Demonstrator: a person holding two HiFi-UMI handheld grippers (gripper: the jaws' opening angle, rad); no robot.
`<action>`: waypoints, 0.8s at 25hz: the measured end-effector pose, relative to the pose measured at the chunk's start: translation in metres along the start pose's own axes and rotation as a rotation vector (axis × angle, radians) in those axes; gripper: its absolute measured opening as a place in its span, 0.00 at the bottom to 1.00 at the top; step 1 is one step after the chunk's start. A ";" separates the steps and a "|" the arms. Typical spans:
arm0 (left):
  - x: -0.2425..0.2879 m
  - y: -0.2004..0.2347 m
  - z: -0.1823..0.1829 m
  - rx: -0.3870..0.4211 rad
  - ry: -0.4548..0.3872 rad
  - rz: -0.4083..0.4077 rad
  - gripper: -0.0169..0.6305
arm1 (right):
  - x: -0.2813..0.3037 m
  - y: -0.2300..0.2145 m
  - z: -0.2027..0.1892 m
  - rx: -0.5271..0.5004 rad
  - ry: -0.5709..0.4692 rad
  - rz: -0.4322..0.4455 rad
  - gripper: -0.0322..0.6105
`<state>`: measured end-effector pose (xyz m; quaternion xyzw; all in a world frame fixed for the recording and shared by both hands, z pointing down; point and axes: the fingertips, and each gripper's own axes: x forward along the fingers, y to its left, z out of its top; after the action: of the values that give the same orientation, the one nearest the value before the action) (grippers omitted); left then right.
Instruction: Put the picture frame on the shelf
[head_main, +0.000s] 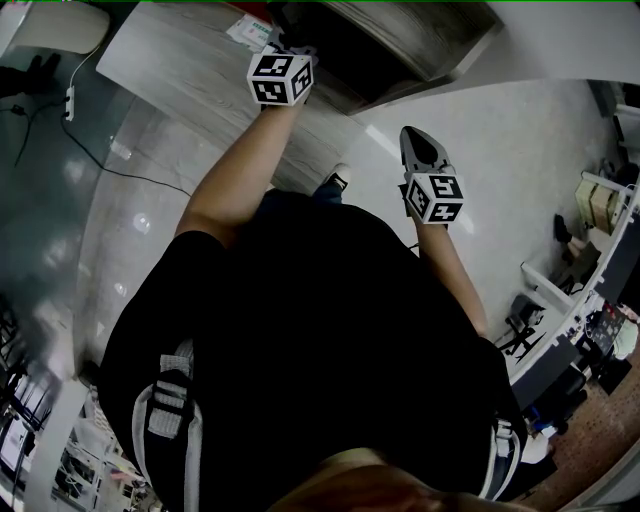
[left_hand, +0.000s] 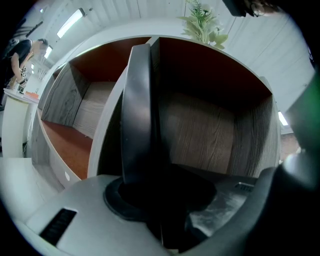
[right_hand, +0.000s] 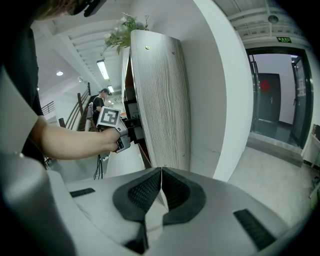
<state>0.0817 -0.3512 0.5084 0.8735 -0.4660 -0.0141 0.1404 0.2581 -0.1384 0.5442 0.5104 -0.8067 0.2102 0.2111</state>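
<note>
A black picture frame (left_hand: 137, 115) stands edge-on and upright in the left gripper view, inside a wood-lined compartment of the curved white shelf (left_hand: 205, 135). My left gripper (left_hand: 165, 200) reaches into that compartment with the frame between its jaws; the left pad lies close against it and a dark gap shows on the right side, so the jaws stand open. In the head view the left gripper (head_main: 287, 45) is stretched out to the shelf opening (head_main: 400, 45). My right gripper (right_hand: 161, 185) hangs back, shut with its pads together and nothing in them, off to the right (head_main: 418, 145).
The shelf's grey wood-grain side panel (right_hand: 160, 100) rises right in front of the right gripper. A green plant (left_hand: 202, 25) sits on top of the shelf. A white counter (head_main: 170, 60) lies left, a cable (head_main: 90, 140) runs over the glossy floor, and a person (right_hand: 102, 97) stands far off.
</note>
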 end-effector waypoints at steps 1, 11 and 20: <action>0.000 0.000 0.000 -0.001 0.001 0.000 0.25 | 0.000 0.001 0.000 -0.001 -0.001 0.002 0.07; -0.007 0.000 -0.008 -0.008 0.029 -0.007 0.30 | 0.000 0.005 0.000 -0.004 0.002 0.008 0.07; -0.016 -0.002 -0.022 -0.005 0.064 -0.007 0.32 | -0.001 0.001 0.002 0.000 -0.013 -0.001 0.07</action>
<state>0.0780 -0.3320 0.5276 0.8746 -0.4584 0.0120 0.1575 0.2572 -0.1379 0.5420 0.5123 -0.8077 0.2066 0.2061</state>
